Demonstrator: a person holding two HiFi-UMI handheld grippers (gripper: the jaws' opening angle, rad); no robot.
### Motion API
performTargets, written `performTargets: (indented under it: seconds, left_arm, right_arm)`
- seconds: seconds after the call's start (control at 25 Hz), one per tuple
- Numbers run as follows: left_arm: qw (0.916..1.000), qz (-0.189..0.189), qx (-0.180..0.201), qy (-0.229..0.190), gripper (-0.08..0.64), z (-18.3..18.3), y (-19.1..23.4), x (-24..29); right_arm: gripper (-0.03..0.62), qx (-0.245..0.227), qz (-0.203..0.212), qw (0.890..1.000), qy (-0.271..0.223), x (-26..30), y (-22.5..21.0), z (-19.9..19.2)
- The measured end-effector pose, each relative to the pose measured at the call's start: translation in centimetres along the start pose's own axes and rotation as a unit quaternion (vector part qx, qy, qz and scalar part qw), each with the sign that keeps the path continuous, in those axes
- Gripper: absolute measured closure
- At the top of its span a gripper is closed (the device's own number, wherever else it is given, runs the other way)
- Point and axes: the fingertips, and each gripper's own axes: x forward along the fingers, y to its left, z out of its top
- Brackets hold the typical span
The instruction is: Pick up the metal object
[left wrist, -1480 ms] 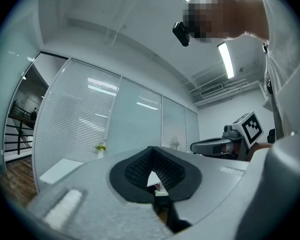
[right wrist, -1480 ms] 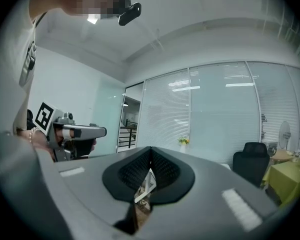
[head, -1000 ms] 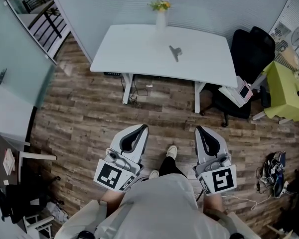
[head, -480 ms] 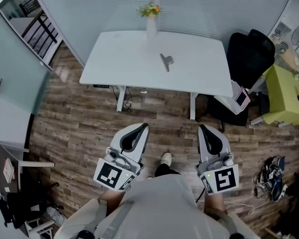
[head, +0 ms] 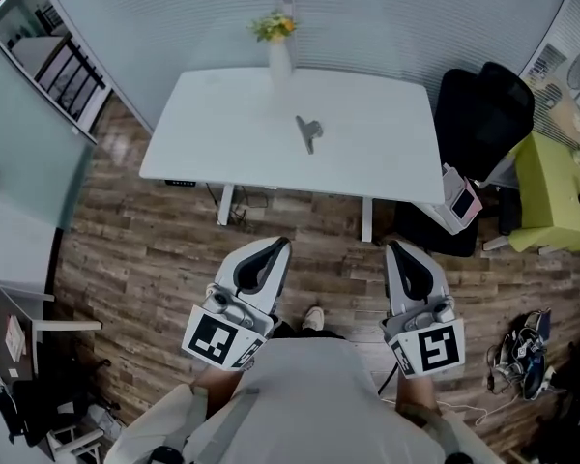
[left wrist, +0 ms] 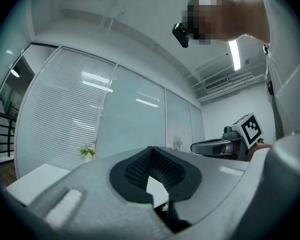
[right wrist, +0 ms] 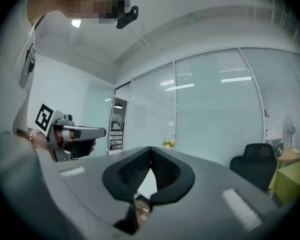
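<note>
Metal object [head: 308, 131], possibly a clip, lies on the table [head: 387, 153], well ahead. Left gripper [head: 268, 249] and right gripper [head: 399, 251] are carried with jaws together and empty, for the approach.

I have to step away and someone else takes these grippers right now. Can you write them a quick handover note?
Left gripper: jaws shut, nothing between them, held over the wood floor.
Right gripper: jaws shut, empty, beside the left one.
Metal object: lies near the middle of the white table, ahead of both grippers, short of the vase of flowers at the table's far edge.
Done: nothing picked up yet; neither gripper has reached the table.
Left: step up to the table, open one gripper, close it on the metal object and lift.
</note>
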Motion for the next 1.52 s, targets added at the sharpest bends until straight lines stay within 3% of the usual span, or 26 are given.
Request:
performTargets:
  seconds: [0.72, 1.52]
  left_arm:
    - [0.9999, 0.008, -0.007, 0.002, 0.557, -1.7, 5.1, 6.3]
    - [0.9997, -0.003, -0.023, -0.004, 0.557, -2.7, 24.2, 17.8]
  right_arm:
    - [0.591, -0.004, 0.017, 1.000, 0.004, 7.1, -3.9, -0.9]
    - [0.591, -0.022, 0.023, 0.999, 0.020, 28.6, -7.3, -0.5]
